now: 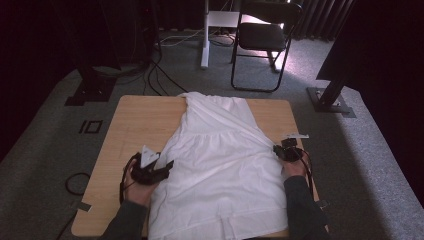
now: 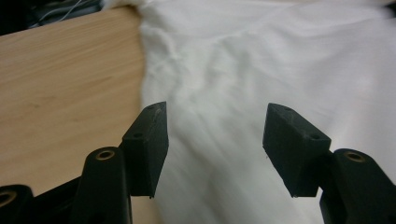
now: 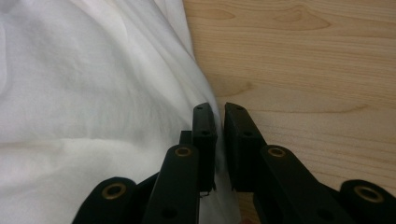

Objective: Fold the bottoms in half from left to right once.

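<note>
On the left, the left gripper [image 1: 167, 165] is hovering at the left edge of the white, thin cotton dress [image 1: 220, 160], and its jaws are standing wide apart with nothing between them; in the left gripper view they are framing rumpled cloth just inside the hem line, where the bare light wooden table [image 2: 60, 79] is giving way to fabric. The dress is lying flat along the middle of the table, its narrow top pointing to the far edge and its broad skirt spreading toward the person, with the bottom hem hanging slightly over the near edge.

On the right, the right gripper [image 1: 278, 150] is sitting at the dress's right edge, and its jaws are drawn nearly together; in the right gripper view a thin fold of the cloth edge appears to be running between them, so it is probably pinching the side seam, though how firmly is hard to tell.

Judging from this, the work is at the grasping step of a fold: one side is being taken, the other is not yet gripped. The next move is calling for the left gripper to be lowering onto the edge and closing on it, at a level matching the right one, so that both sides are lifting evenly.
</note>
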A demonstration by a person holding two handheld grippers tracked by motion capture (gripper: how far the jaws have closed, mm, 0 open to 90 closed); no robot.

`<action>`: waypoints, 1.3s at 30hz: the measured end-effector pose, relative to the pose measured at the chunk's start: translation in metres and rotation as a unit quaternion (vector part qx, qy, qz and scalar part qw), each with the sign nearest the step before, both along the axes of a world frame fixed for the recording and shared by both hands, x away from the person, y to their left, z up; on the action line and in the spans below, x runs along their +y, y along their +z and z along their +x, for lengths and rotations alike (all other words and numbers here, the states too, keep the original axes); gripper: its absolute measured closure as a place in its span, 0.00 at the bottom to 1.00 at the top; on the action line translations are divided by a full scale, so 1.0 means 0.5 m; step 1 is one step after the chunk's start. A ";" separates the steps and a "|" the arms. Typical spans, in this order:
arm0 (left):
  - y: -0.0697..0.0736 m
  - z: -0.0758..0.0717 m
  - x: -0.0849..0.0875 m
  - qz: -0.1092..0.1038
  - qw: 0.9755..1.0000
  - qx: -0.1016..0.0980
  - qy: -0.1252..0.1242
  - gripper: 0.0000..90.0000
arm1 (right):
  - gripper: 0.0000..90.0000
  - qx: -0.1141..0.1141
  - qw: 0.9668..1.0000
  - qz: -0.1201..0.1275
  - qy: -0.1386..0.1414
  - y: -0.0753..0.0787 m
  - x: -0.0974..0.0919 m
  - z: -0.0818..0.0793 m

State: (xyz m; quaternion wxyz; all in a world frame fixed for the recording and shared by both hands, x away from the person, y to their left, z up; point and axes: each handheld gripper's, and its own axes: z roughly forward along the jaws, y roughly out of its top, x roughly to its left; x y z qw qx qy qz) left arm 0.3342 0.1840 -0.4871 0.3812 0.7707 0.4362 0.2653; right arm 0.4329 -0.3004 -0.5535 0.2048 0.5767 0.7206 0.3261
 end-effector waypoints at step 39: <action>-0.116 -0.100 0.056 0.016 0.995 0.098 -0.033 0.84 | 0.92 0.032 0.999 0.034 0.025 -0.004 -0.019 -0.314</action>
